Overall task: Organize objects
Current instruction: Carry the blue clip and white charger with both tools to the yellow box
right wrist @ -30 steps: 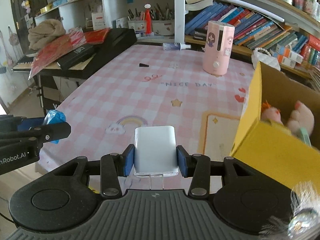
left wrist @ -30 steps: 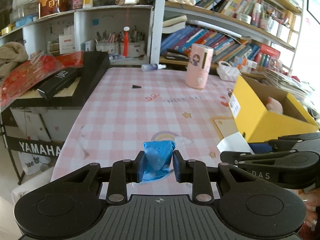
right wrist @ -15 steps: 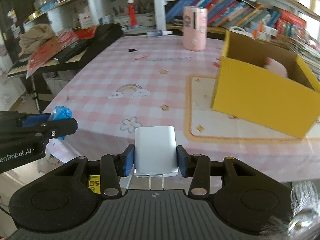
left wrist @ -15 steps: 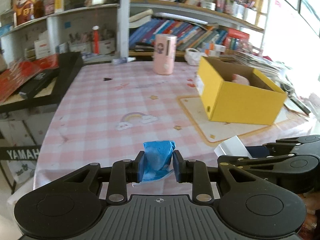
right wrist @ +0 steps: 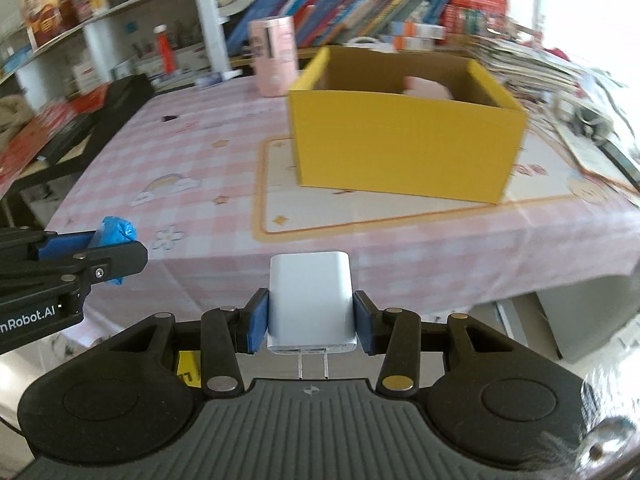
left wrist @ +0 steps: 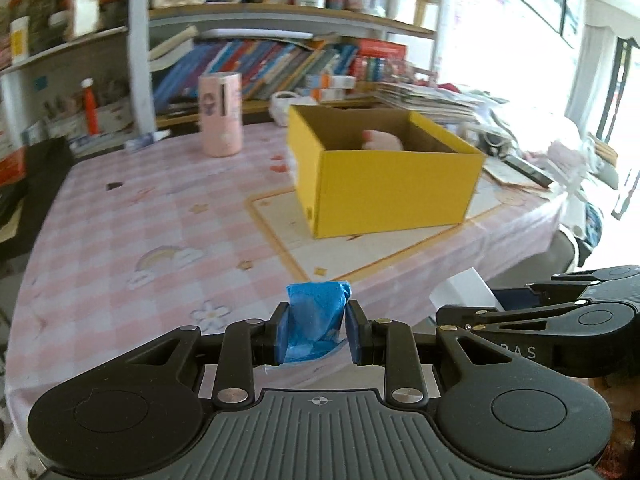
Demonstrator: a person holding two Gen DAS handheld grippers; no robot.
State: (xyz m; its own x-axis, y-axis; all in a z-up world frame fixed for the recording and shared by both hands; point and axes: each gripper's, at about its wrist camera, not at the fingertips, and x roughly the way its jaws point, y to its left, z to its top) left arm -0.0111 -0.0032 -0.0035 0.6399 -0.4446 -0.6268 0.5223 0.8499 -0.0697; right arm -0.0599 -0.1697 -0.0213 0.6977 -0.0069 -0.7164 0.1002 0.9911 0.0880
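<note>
My left gripper [left wrist: 316, 330] is shut on a crumpled blue bag [left wrist: 316, 320], held over the table's near edge. My right gripper [right wrist: 311, 322] is shut on a white plug charger [right wrist: 310, 294], prongs pointing back at the camera, held off the table's front edge. An open yellow cardboard box [left wrist: 384, 176] stands on the pink checked tablecloth [left wrist: 120, 216] beyond both grippers, with a pink plush toy [left wrist: 380, 140] inside. The box also shows in the right wrist view [right wrist: 404, 136]. The left gripper with the blue bag [right wrist: 116, 232] shows at the left of the right wrist view.
A pink cylinder appliance [left wrist: 221, 114] stands at the table's far side. Bookshelves [left wrist: 280, 60] rise behind it. A black keyboard [right wrist: 80, 128] with red items lies left of the table. Papers and clutter [left wrist: 520, 152] lie right of the box.
Both grippers have swung right and drawn back from the table with their loads. The yellow box has shifted from the right edge toward the middle of both views.
</note>
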